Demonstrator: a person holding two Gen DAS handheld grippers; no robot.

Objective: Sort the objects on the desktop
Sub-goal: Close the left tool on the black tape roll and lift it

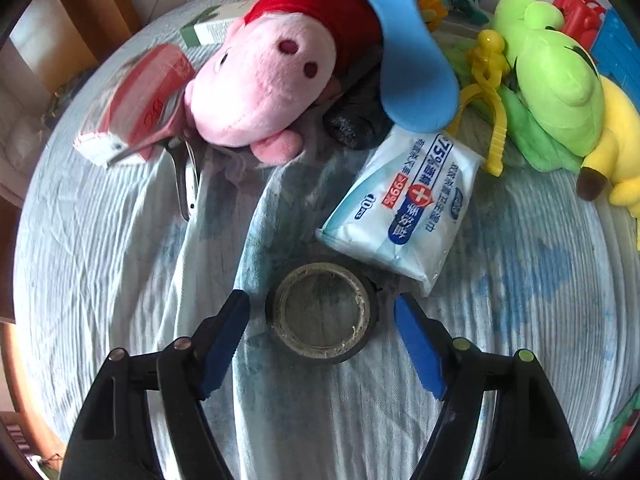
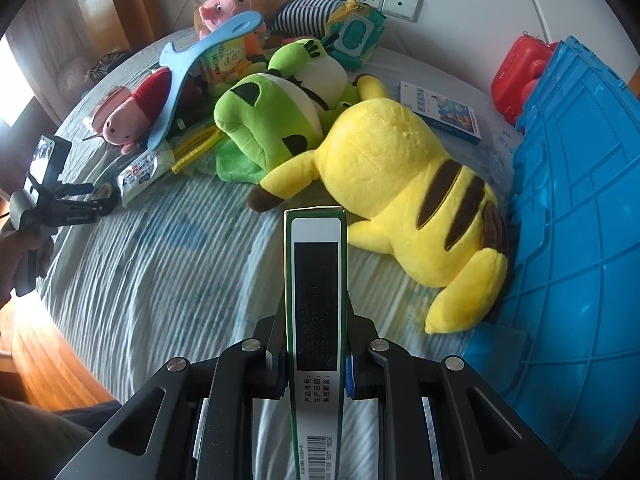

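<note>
A black tape roll (image 1: 322, 314) lies flat on the pale blue cloth, between the blue-padded fingers of my left gripper (image 1: 322, 308), which is open around it without touching. The same gripper (image 2: 86, 200) and roll (image 2: 105, 193) show small at the left of the right wrist view. My right gripper (image 2: 316, 372) is shut on a narrow green-and-white box (image 2: 315, 300), held upright on its edge above the cloth. A wet-wipes pack (image 1: 404, 208) lies just beyond the roll.
A pink plush (image 1: 264, 80), a blue plastic paddle (image 1: 404, 52), a red-and-white box (image 1: 136, 104), a green plush (image 1: 556, 80), yellow tongs (image 1: 494, 120) and a yellow plush (image 2: 400, 184) crowd the far side. A blue crate (image 2: 580, 200) stands at right, with a red case (image 2: 520, 76) and a book (image 2: 440, 112) behind.
</note>
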